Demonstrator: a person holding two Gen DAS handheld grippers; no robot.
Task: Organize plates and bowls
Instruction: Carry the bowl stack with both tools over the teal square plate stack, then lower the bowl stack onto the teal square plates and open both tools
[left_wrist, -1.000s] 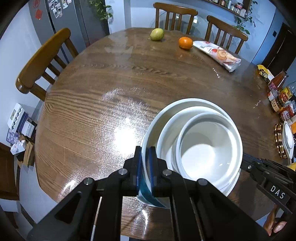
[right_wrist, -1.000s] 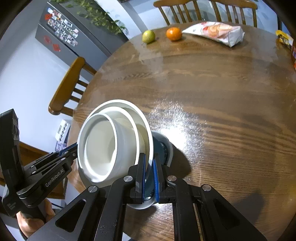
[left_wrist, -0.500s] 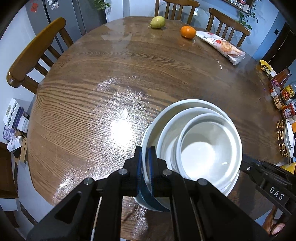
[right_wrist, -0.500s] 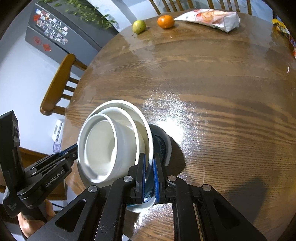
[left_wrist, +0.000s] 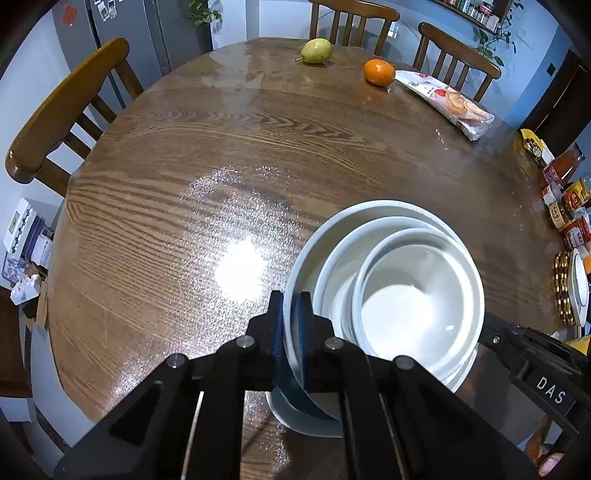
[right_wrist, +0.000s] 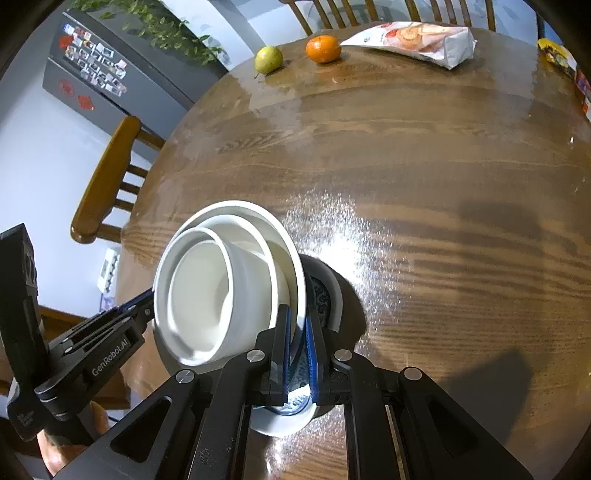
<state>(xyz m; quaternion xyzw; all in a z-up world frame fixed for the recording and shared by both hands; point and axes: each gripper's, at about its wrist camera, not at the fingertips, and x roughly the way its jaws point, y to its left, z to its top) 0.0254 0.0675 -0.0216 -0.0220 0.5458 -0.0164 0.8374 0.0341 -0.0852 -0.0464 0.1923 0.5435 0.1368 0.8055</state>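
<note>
bowls (left_wrist: 413, 295) nested, pear (left_wrist: 316, 51) left of orange (left_wrist: 378, 72)

table centre (left_wrist: 229, 177): bare wood, open passage
far edge: pear (left_wrist: 316, 51), orange (left_wrist: 378, 72), snack bag (left_wrist: 447, 103)
right edge: jars (left_wrist: 565, 206) crowd it

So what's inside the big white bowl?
Inside the big white bowl sits a middle white bowl, and inside that a small white bowl, which looks empty. Their bottoms are hidden. Both the left gripper and right gripper pinch the rim.
</note>
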